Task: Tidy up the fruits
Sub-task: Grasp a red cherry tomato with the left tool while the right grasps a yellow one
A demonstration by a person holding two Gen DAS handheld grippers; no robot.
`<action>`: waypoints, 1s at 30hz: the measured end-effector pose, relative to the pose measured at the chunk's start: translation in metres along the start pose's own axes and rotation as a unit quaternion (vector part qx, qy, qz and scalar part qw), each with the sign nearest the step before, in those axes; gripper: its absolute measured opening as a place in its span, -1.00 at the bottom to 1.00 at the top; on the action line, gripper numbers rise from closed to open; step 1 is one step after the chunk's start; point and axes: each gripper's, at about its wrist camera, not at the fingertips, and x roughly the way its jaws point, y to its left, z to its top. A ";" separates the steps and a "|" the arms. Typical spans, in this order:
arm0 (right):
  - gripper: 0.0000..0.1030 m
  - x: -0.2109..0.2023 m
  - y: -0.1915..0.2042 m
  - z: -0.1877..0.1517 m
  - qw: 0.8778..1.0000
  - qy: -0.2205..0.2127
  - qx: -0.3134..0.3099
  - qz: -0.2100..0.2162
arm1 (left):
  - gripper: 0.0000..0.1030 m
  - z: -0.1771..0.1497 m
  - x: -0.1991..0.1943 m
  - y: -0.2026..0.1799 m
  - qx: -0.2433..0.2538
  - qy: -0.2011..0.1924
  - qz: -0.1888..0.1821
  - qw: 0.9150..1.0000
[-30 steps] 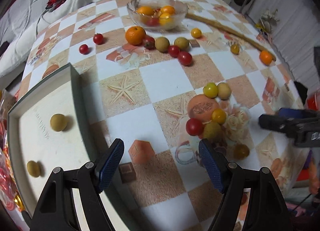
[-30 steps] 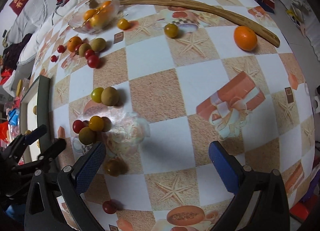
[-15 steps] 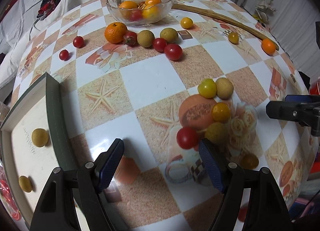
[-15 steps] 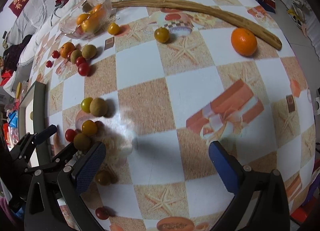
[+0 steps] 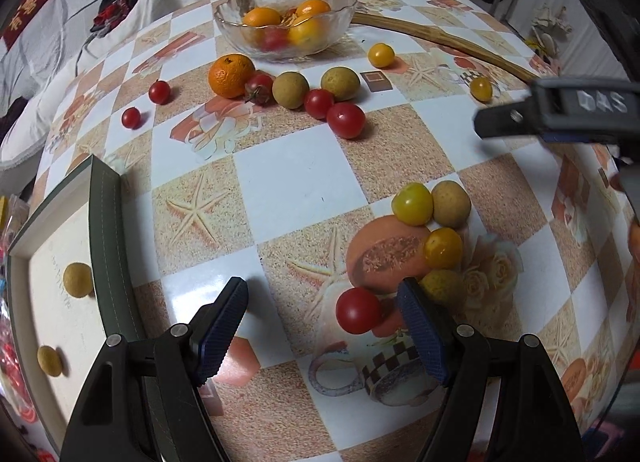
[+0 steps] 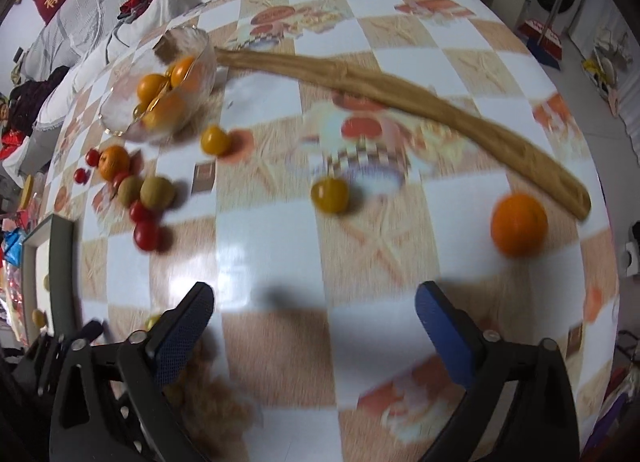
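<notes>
Hovering with both pads spread and empty, the left tongs [image 5: 324,326] have a red tomato [image 5: 358,310] between the pads, just inside the right one, with a green-yellow fruit [image 5: 442,286] touching that pad's outer side. Closing could nudge the neighbour off across the slick surface [image 5: 296,185]. The right tongs [image 6: 314,326], also spread and empty, blur over bare checks, far short of the orange [image 6: 519,223] ahead and to their right.

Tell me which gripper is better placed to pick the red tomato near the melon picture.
Left gripper: it is open, and the red tomato lies between its fingers. The right gripper faces bare tablecloth.
</notes>
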 end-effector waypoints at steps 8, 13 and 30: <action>0.28 0.012 0.003 0.031 0.999 -0.015 -0.026 -0.026 | 0.52 -0.001 -0.001 -0.003 -0.030 0.004 0.012 0.999; -0.57 0.011 0.005 0.036 0.998 -0.020 -0.051 -0.029 | 0.25 -0.001 -0.003 -0.007 -0.045 0.010 0.010 0.999; -0.57 -0.019 -0.011 -0.002 0.996 0.017 -0.043 0.076 | -0.58 0.005 -0.014 -0.006 -0.091 0.014 -0.042 0.995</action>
